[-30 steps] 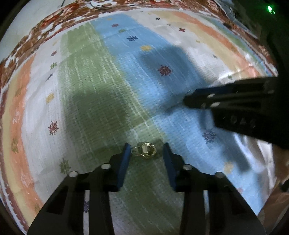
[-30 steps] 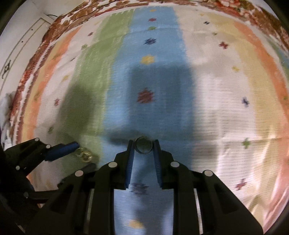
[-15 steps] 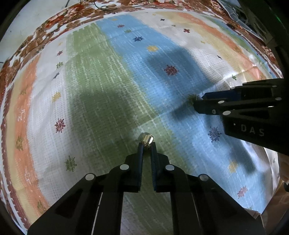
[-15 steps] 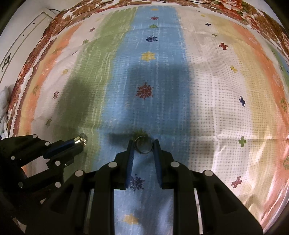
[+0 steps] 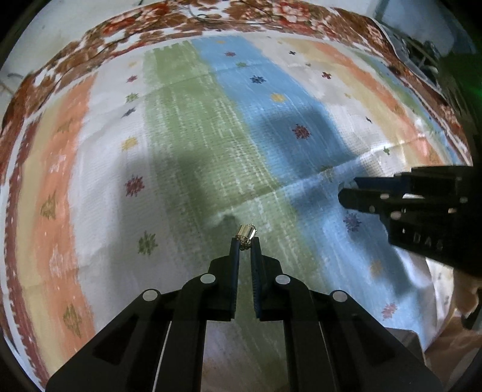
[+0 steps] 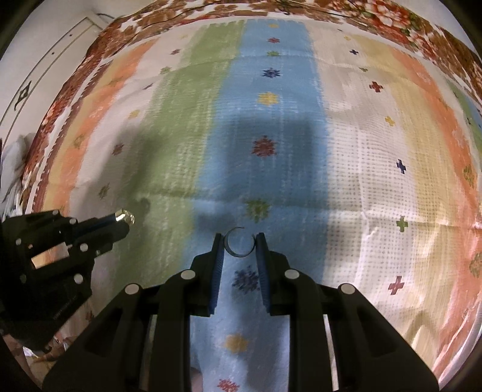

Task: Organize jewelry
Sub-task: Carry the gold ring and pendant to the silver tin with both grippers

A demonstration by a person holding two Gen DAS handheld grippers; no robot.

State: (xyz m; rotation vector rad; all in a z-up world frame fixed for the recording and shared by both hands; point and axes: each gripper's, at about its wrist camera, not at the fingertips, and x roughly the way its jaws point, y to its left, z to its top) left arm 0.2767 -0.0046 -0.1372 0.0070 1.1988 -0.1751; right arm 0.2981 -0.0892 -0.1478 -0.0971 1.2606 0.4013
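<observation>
My left gripper (image 5: 245,241) is shut on a small gold ring piece (image 5: 247,233) and holds it above the striped cloth. It also shows at the left of the right wrist view (image 6: 120,221), with the gold piece (image 6: 125,216) at its tips. My right gripper (image 6: 240,241) is shut on a thin silver ring (image 6: 239,245), gripped edge to edge between the blue pads. In the left wrist view the right gripper (image 5: 349,190) comes in from the right, and its ring is hidden there.
A cloth with green (image 5: 195,144), blue (image 6: 271,99), white and orange stripes and small flower marks covers the surface. A brown floral border (image 5: 241,18) runs along the far edge. A pale wall (image 6: 36,69) lies beyond at the left.
My left gripper closed on the gold ring piece and lifted it off the cloth. My right gripper kept hold of the silver ring and also rose a little.
</observation>
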